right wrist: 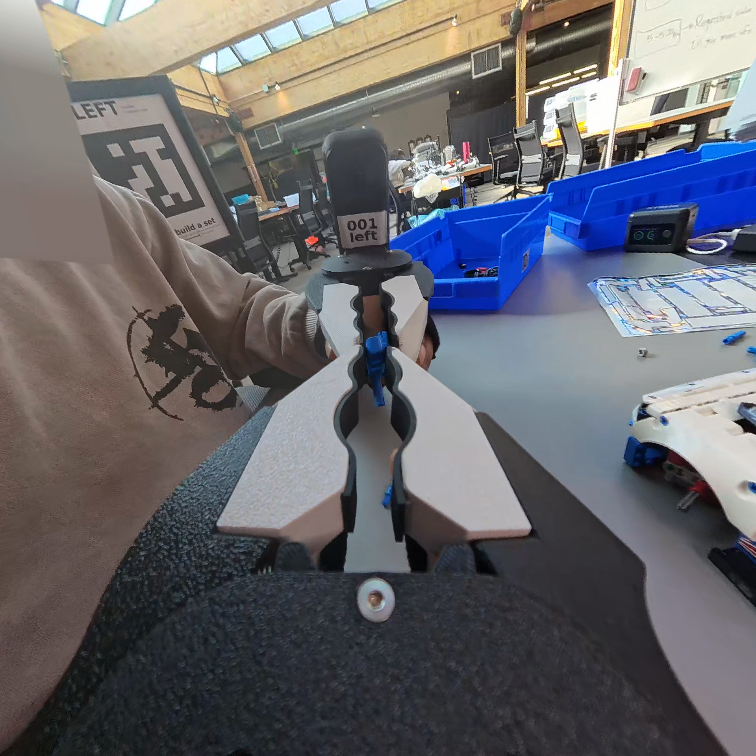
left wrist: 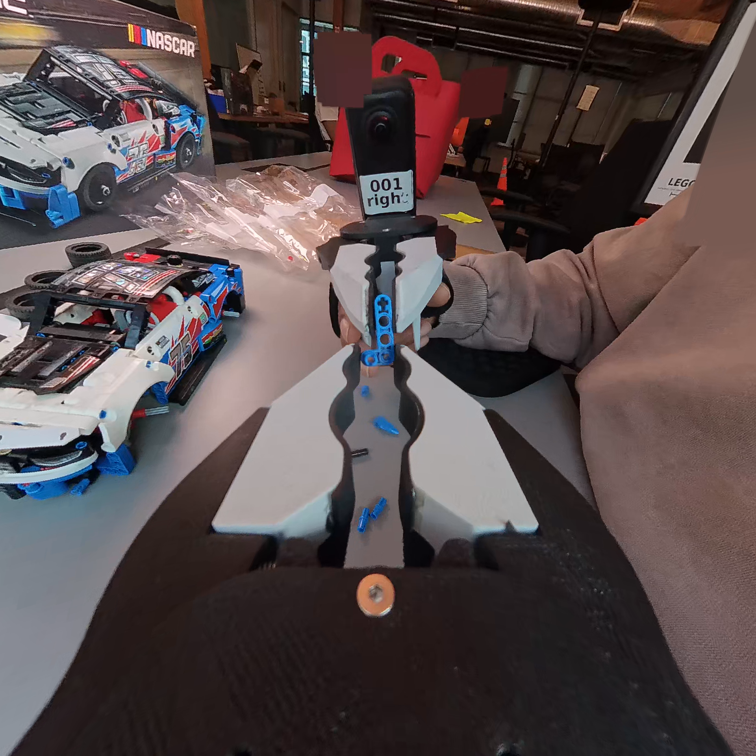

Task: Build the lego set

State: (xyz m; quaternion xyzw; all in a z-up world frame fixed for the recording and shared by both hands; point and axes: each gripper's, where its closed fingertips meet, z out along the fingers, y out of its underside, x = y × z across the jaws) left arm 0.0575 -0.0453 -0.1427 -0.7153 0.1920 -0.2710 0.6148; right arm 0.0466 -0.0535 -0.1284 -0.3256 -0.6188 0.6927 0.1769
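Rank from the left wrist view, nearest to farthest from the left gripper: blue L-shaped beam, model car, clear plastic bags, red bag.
1. Blue L-shaped beam: right at the tips of the left gripper, held by the right gripper.
2. Model car: on the table, left.
3. Clear plastic bags: behind the car, left of centre.
4. Red bag: far end of the table, behind the right gripper.
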